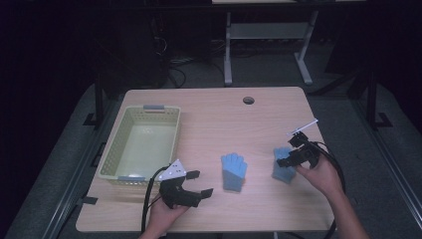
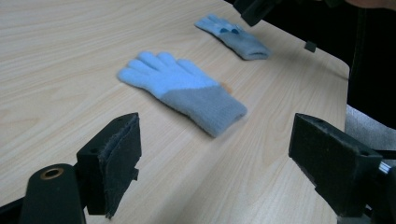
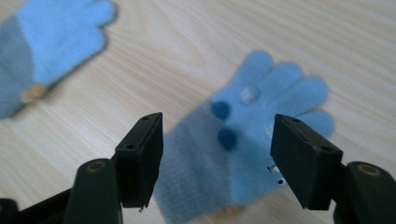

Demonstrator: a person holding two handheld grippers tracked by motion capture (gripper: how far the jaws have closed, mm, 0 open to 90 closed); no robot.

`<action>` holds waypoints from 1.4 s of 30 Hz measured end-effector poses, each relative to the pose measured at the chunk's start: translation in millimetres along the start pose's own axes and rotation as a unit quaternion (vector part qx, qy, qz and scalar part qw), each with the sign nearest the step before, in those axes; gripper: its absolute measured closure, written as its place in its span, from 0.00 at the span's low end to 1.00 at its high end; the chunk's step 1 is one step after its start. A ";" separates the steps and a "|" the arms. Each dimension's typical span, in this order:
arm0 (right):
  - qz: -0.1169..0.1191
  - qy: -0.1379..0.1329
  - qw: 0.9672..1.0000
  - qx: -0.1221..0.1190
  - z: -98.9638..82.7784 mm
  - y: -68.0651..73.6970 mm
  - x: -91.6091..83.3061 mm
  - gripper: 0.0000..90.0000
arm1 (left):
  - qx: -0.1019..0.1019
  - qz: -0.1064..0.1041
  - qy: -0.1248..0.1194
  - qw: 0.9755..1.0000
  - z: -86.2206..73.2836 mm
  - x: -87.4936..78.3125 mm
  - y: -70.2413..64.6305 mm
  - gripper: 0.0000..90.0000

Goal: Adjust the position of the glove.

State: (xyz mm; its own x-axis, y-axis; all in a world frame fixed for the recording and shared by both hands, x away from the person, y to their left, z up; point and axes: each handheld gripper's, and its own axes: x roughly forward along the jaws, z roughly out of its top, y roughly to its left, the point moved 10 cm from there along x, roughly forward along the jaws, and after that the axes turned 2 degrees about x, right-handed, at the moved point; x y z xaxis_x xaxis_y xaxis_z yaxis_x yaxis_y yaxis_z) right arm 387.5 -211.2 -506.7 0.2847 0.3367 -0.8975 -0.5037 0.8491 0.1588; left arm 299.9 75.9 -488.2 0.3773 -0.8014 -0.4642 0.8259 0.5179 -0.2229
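The room was dark around a pale wooden table [image 1: 209,114], with a grey floor, loose cables and the legs of another table [image 1: 268,45] behind it. In the high view, a pale green basket [image 1: 112,149] stood at the table's left side, and a small round hole [image 1: 248,100] sat near the far edge. One blue glove [image 1: 234,171] lay flat near the middle of the table, fingers pointing away from the person. A second blue glove [image 1: 283,167] lay to its right, well apart from the first. The left gripper [image 1: 199,183] was held low near the front edge, just right of the basket's near corner, its jaws spread wide and holding nothing. The right gripper [image 1: 290,152] hung over the second glove; from above I could not tell whether it touched it.

In the left gripper view, the wood grain ran across the frame and the left gripper [image 2: 215,154] stood wide open above bare table. The nearer glove [image 2: 182,91] lay ahead of the jaws, light blue at the fingers and greyer at the cuff. The other glove [image 2: 236,37] lay farther off, near the table's edge.

In the right gripper view, the right gripper [image 3: 217,156] was wide open, one jaw on each side of the glove [image 3: 243,144] directly beneath, which bore two dark blue dots. The other glove [image 3: 51,46] showed blurred at the upper left.
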 end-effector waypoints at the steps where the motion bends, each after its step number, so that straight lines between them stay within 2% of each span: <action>1: -0.004 0.002 1.000 0.002 -1.3 -1.6 1.3 0.40 | 0.000 0.001 -0.001 1.000 0.2 -0.2 0.4 0.19; 5: -0.013 0.017 1.000 0.001 -6.6 -6.3 7.7 0.44 | -0.009 -0.001 -0.004 1.000 -0.2 0.1 2.1 0.18; 10: -0.028 0.038 0.999 -0.006 -9.6 -8.9 14.4 0.51 | -0.006 0.000 -0.005 1.000 0.5 -0.2 0.8 0.18; 14: -0.053 0.064 0.996 -0.023 -14.3 -8.4 23.3 0.59 | -0.007 0.000 -0.004 1.000 -0.1 0.0 1.2 0.18; 21: -0.060 0.056 0.996 -0.023 -13.9 -7.4 25.1 0.66 | -0.014 -0.001 -0.009 1.000 0.7 -1.6 1.9 0.19; 29: -0.054 0.061 0.996 -0.023 -13.6 -6.2 25.0 0.76 | -0.012 0.000 -0.006 1.000 -0.3 -0.7 1.8 0.19; 33: -0.049 0.056 0.997 -0.018 -13.3 -6.1 25.0 0.85 | -0.011 -0.001 -0.008 1.000 0.7 -1.2 1.2 0.19; 39: -0.046 0.056 0.997 -0.008 -12.9 -8.5 24.5 0.89 | -0.016 -0.005 -0.010 1.000 0.5 0.0 1.3 0.18; 42: -0.047 0.059 0.997 -0.006 -13.5 -7.2 23.3 0.90 | -0.010 -0.004 -0.006 1.000 -0.1 -0.7 0.4 0.19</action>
State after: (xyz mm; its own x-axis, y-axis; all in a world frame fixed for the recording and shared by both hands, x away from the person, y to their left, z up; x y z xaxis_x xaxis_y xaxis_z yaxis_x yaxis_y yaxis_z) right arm 386.8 -214.9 -534.3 0.2337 0.2055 -0.9504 -0.4897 0.8693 0.0675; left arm 299.9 76.7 -488.0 0.3763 -0.8085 -0.4525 0.8197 0.5182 -0.2441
